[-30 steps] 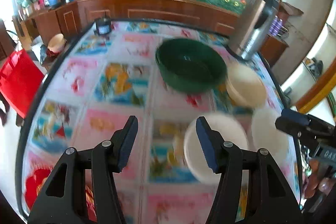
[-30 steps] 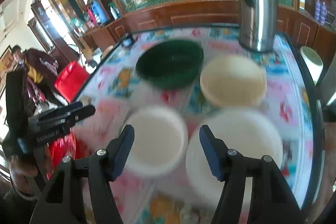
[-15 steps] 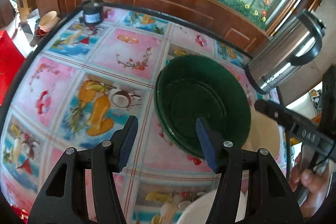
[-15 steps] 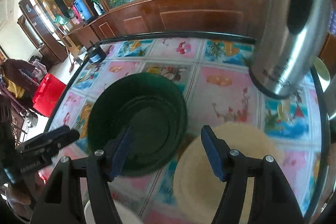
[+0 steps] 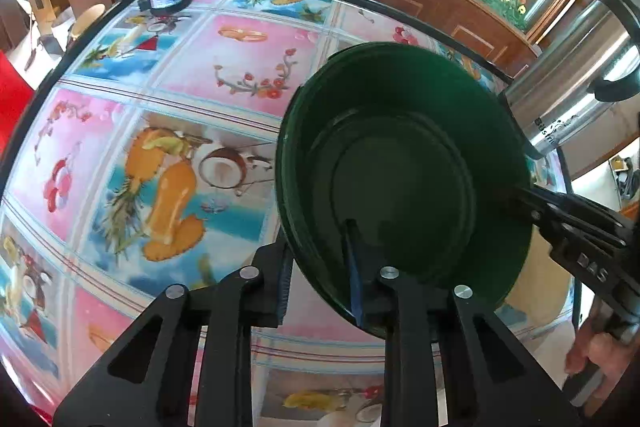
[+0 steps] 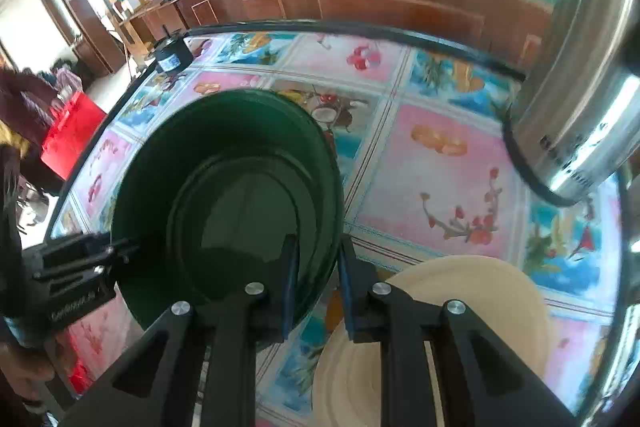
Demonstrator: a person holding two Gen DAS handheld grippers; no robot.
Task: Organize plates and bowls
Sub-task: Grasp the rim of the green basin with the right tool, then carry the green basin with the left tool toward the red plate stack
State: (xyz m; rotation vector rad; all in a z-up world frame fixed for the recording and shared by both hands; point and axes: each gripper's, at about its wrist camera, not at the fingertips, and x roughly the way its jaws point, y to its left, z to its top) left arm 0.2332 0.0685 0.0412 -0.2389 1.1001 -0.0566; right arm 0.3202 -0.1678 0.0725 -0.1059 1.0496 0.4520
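Both tools have just closed and clamp opposite rims of the dark green bowl [image 5: 400,167] on the table [image 5: 180,147]: left tool [image 5: 320,271], right tool [image 6: 316,283], cream plate [image 6: 460,307] beside.

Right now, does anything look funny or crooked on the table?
Only the green bowl: it sits tilted, with the left gripper and right gripper each pinching its rim on opposite sides. Nothing looks spilled or broken.

Both tongs, left tongs [image 5: 320,277] and right tongs [image 6: 318,281], angled downward, have just been closing, jaws clamped.
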